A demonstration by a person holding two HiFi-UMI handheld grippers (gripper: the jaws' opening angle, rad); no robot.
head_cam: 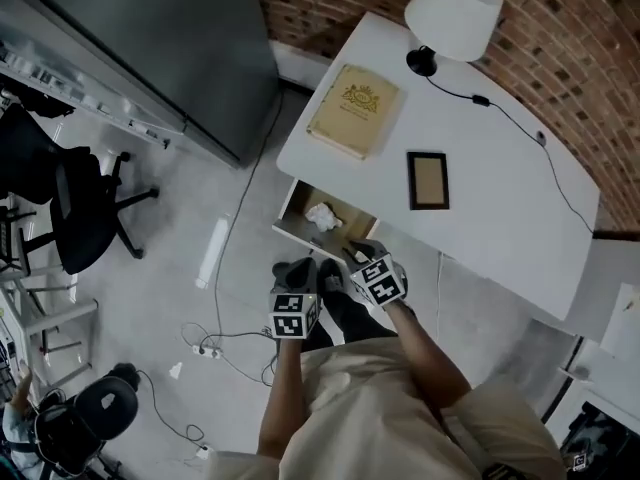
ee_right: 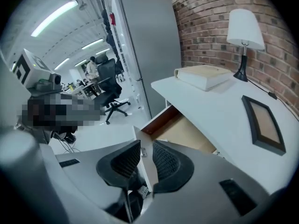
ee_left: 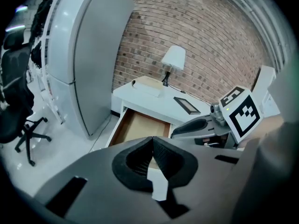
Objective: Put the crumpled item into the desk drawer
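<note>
Your right claw (ee_right: pixel 145 146) is clenched on the white drawer front (ee_right: pixel 146 169), with the panel's edge standing between its two ribbed pads. That's a grip for moving the drawer, not for carrying anything. Just to its left, your left claw (ee_left: pixel 153 141) is pinched together at the tips with nothing I can make out held in it, hanging free at the same front edge. Straight ahead of both, the drawer (head_cam: pixel 291 211) stands pulled out from under the table (head_cam: pixel 500 208), and there's the crumpled item (head_cam: pixel 322 215): a white wad lying on the drawer floor, a little beyond the claws and apart from both. By my read the drop is done and what's left is to slide the drawer home, and that hold on the front sets you up to push. Farther out on the table lie a cream book (head_cam: pixel 353 109), a dark picture frame (head_cam: pixel 428 180) to its right and a white lamp (head_cam: pixel 453 3) at the far edge, none of them in the drawer's path.
</note>
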